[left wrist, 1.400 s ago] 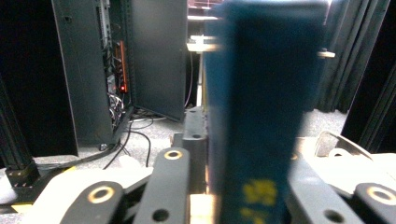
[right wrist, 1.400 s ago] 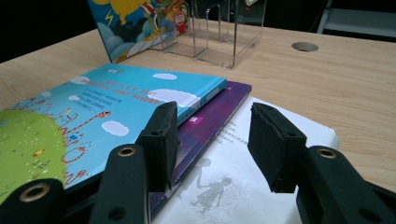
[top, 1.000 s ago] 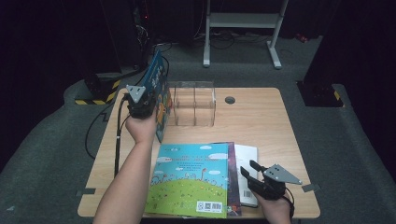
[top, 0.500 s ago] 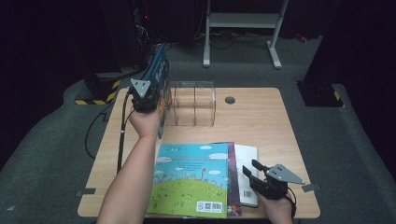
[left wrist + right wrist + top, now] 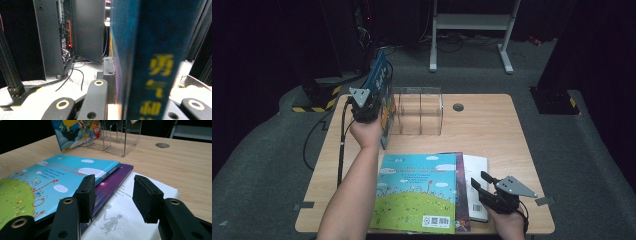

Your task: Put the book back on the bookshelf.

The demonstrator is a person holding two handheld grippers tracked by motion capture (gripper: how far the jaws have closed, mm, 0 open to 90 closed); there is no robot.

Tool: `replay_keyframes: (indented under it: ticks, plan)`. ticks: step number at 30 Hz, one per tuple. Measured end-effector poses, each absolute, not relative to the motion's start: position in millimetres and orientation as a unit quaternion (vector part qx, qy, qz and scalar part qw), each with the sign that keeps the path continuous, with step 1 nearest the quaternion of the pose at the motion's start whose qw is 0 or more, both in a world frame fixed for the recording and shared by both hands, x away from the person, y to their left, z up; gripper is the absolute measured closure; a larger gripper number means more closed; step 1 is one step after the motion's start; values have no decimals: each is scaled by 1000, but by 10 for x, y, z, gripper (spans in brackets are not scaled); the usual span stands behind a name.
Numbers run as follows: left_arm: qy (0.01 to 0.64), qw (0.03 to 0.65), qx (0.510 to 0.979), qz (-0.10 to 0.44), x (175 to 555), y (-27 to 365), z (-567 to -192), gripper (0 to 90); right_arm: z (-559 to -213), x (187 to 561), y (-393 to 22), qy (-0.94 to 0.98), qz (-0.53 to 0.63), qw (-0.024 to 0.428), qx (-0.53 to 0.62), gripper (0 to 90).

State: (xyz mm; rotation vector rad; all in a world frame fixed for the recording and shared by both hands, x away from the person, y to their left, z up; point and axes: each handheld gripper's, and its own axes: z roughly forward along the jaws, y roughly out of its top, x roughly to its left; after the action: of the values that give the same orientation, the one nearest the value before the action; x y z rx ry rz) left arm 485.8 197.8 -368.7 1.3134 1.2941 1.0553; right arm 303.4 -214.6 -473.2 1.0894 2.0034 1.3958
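Observation:
My left gripper [image 5: 368, 104] is shut on a blue book [image 5: 382, 82] and holds it upright over the table's far left, just left of a clear acrylic rack [image 5: 419, 112]. In the left gripper view the book's spine [image 5: 150, 50] stands between the black fingers [image 5: 96, 97]. At the front edge my right gripper [image 5: 479, 181] is open with nothing between its pads [image 5: 86, 195]. It hovers low over a white book [image 5: 125, 215] that lies beside a purple book [image 5: 112, 182] under a blue-green picture book [image 5: 422, 192].
The wooden table [image 5: 492, 130] has a round cable hole [image 5: 457, 107] right of the rack. Dark cabinets [image 5: 57, 37] and a white metal frame [image 5: 472, 30] stand on the floor beyond the far edge. Cables trail off the table's left side.
The left hand has lifted the blue book a little beside the rack. The right gripper has stayed where it was, jaws unchanged.

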Motion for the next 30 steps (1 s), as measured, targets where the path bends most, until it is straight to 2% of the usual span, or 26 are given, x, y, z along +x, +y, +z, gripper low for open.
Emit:
replay_keyframes:
  ticks: [8, 30]
  plan:
    - [519, 477, 563, 432, 4826, 1980, -3686, 824, -4730, 3030, -2129, 732, 506, 232, 394, 525]
    - [527, 460, 568, 433, 4815, 2140, -3671, 790, -4751, 3031, -2087, 737, 504, 226, 390, 515]
